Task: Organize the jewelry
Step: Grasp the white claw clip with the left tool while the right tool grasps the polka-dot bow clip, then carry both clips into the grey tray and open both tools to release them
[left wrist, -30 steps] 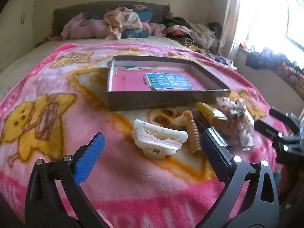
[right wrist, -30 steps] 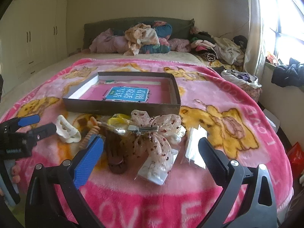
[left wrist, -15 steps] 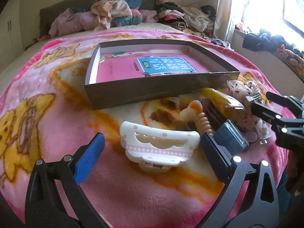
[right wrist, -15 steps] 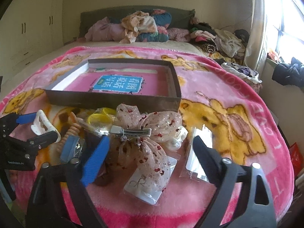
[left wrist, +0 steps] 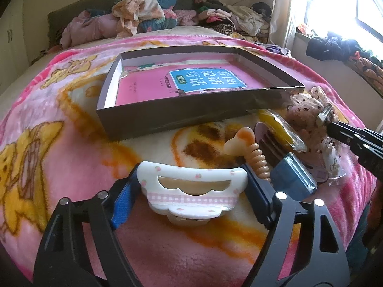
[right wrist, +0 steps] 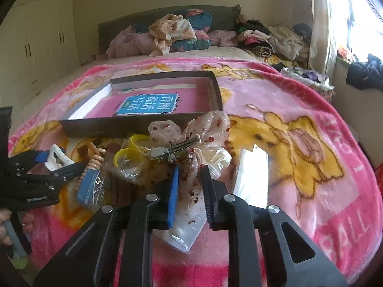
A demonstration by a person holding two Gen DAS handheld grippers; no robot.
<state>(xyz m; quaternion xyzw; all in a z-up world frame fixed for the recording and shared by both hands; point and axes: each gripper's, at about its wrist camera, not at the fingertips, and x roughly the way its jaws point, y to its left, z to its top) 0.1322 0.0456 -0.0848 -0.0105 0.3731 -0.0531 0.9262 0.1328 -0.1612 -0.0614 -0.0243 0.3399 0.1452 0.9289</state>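
My left gripper (left wrist: 191,186) is shut on a white hair claw clip (left wrist: 191,191) that lies on the pink blanket. My right gripper (right wrist: 190,186) is shut on the tail of a sheer spotted hair bow (right wrist: 189,134) with a metal clip. The bow also shows in the left wrist view (left wrist: 308,105). A shallow grey box (left wrist: 167,117) with a pink book inside lies just behind the pile. It also shows in the right wrist view (right wrist: 95,125). Between the grippers lie a beige spiral hair tie (left wrist: 258,160), a yellow item in a clear bag (right wrist: 129,155) and a blue card in plastic (right wrist: 89,187).
A clear shiny packet (right wrist: 251,174) lies right of the bow. Heaps of clothes (right wrist: 172,35) fill the head of the bed. A window sill with dark clothes (right wrist: 363,71) is at the right. The blanket drops off at the near and right edges.
Both grippers moved forward and down and closed: the left onto the white claw clip, the right onto the spotted bow.
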